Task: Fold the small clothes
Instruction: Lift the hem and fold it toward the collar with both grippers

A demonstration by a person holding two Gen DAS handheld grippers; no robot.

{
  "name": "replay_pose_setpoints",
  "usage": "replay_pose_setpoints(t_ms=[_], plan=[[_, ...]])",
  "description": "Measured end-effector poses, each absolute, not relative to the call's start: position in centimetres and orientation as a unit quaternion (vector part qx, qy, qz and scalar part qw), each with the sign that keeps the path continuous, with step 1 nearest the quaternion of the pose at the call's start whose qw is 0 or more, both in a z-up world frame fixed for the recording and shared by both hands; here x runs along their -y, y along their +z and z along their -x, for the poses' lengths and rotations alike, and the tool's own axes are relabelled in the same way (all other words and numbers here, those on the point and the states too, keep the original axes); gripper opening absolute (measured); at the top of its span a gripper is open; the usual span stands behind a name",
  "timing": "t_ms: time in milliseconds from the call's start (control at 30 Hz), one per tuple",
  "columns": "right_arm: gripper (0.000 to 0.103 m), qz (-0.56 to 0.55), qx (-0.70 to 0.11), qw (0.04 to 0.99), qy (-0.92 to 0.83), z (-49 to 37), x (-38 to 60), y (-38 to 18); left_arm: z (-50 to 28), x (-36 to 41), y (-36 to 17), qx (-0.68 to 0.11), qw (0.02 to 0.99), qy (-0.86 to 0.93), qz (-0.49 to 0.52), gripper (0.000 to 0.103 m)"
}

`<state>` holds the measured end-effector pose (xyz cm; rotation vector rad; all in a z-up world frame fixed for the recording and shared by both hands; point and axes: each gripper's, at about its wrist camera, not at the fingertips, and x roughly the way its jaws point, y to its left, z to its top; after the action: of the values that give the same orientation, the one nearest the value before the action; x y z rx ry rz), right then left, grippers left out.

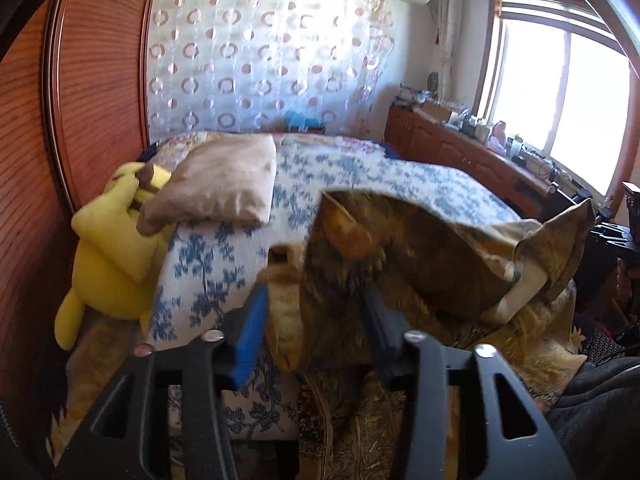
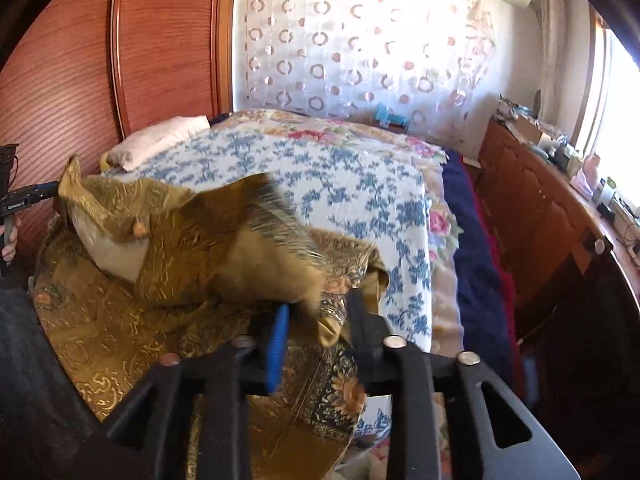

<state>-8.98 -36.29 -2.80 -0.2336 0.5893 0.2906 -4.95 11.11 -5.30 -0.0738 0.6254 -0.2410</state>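
I held a small gold-brown cloth [image 1: 420,256] up over the bed [image 1: 360,176] with both of my claws. My left claw [image 1: 316,320] pinched one edge of the cloth between its blue pad and its black finger, and the cloth bunched up between them. My right claw [image 2: 316,320] pinched another edge of the same cloth [image 2: 224,240], and a corner of it poked out between the two fingers. The cloth hung in the air between my claws, all crumpled, with a pale inside showing in one fold. It looked blurry in both views. Under it, on the near end of the bed, lay a bigger gold sheet with swirls and flowers [image 2: 112,328]. The rest of the bed had a white cover with blue flowers [image 2: 344,184]. A tan pillow [image 1: 220,180] sat near the head of the bed, and it rested partly on a yellow plush toy [image 1: 112,256] that hung at the side by the red-brown wooden wardrobe [image 1: 92,92]. Behind the bed hung a white curtain with round rings [image 1: 272,60]. A long wooden cabinet [image 1: 460,148] with small things on top stood under the bright window [image 1: 560,92]. In the right view, my left claw's handle showed at the far left edge, next to the wardrobe.
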Motion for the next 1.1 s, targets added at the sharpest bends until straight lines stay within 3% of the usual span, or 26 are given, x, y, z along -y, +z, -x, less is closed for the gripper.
replay_pose_setpoints(t_ms=[33,67,200,333,533,1067,1100], plan=[[0.036,0.114,-0.283,0.941,0.145,9.1,36.3,-2.4,5.1,-11.2,-4.8,-0.299,0.946,-0.117,0.036,0.076],[0.037,0.114,-0.279,0.943,0.143,9.2,36.3,-2.0,5.1,-11.3,-4.2,-0.29,0.949,-0.117,0.035,0.078],[0.04,0.108,-0.261,0.949,0.138,9.4,36.6,-0.6,4.6,-11.9,-2.6,-0.268,0.957,-0.108,0.031,0.078],[0.051,0.096,-0.238,0.957,0.135,9.5,37.3,0.1,3.7,-12.6,-1.5,-0.251,0.964,-0.089,0.025,0.078],[0.052,0.088,-0.226,0.963,0.116,8.6,37.7,0.6,1.8,-12.8,-1.3,-0.252,0.964,-0.079,0.013,0.078],[0.053,0.07,-0.313,0.941,0.108,-0.6,36.1,-3.9,-3.2,-10.5,-6.5,-0.334,0.937,-0.098,0.001,0.078],[0.06,0.071,-0.32,0.939,0.106,-1.0,36.1,-4.2,-3.4,-10.3,-7.0,-0.342,0.935,-0.099,-0.002,0.078]])
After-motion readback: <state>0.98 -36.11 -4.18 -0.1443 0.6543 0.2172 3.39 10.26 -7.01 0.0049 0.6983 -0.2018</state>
